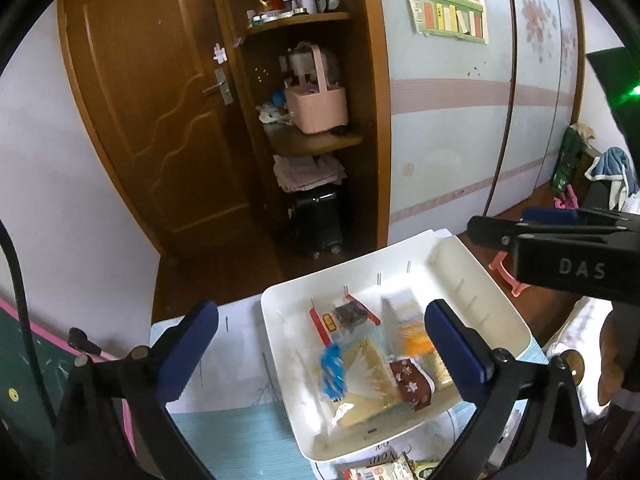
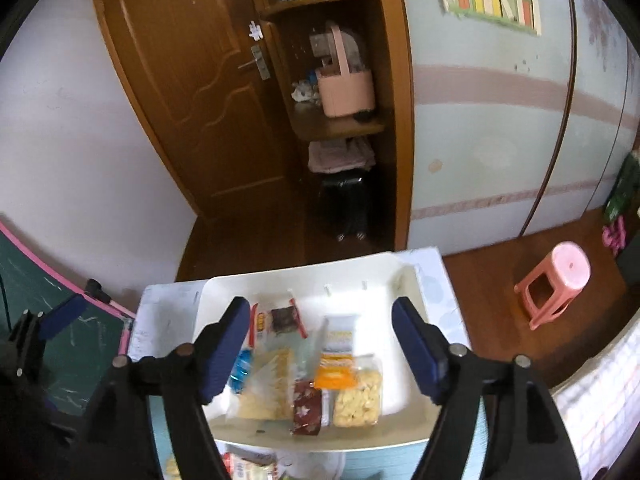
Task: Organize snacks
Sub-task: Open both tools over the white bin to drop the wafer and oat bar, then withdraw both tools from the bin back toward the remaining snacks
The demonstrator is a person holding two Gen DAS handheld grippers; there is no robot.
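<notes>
Blurring hides your snack packets' (image 2: 308, 364) labels in the white bin (image 1: 288, 300); their axes vary; left gripper (image 1: 320, 344) and right gripper (image 2: 324, 344) gape empty.

Left tool (image 1: 320, 354) wide open, empty; right tool (image 2: 322, 346) open, empty.

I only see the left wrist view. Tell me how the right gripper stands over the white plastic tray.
Observer: The right gripper is open and empty, above the white plastic tray.
Operator: Report what my own right finger hides in the tray.
Observer: A clear bag of pale yellow puffs lies beside the orange packet, near the tray's front edge.
Operator: Name the pink thing behind the right gripper.
Observer: A pink plastic stool, upright on the wooden floor.
</notes>
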